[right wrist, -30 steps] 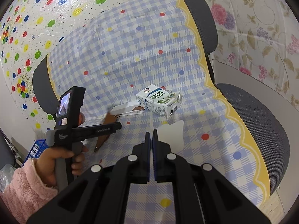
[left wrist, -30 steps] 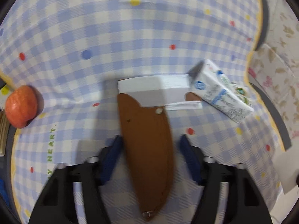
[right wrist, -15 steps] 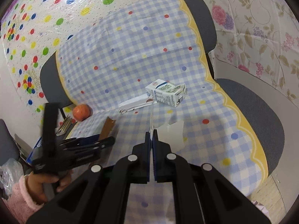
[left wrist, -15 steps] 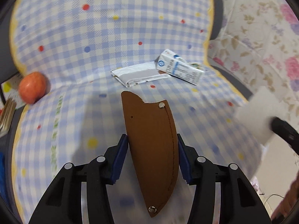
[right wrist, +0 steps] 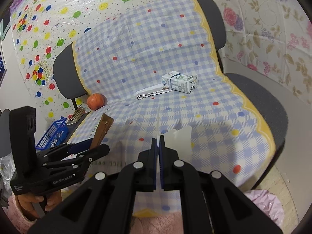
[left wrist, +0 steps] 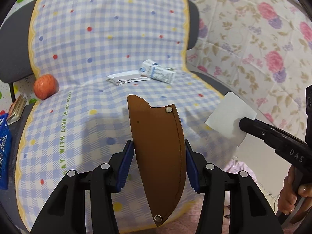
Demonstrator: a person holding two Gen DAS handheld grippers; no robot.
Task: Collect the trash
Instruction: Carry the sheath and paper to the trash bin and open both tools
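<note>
At the far left edge of the left wrist view, a blue basket [left wrist: 4,152] shows only its mesh wall; in the right wrist view it sits at lower left with pale, blurred contents that cannot be made out. Just above it lies a stack of books or papers [left wrist: 16,108], and an apple [left wrist: 45,86] rests on the checked cloth [left wrist: 97,39] draped over the chair. In the centre foreground, the left gripper [left wrist: 159,164] has its blue pads pressed on both edges of a brown leather sheath [left wrist: 158,152], held upright above the cloth. Above it, mid-frame, a folded white paper [left wrist: 126,77] lies touching a small milk carton [left wrist: 159,72] lying on its side to its right. At the right edge, the right gripper [right wrist: 158,143] has its jaws closed narrowly on a white paper scrap [left wrist: 230,115], lifted off the seat. At lower right, a crumpled pink plastic bag [right wrist: 263,200] lies on the floor.
</note>
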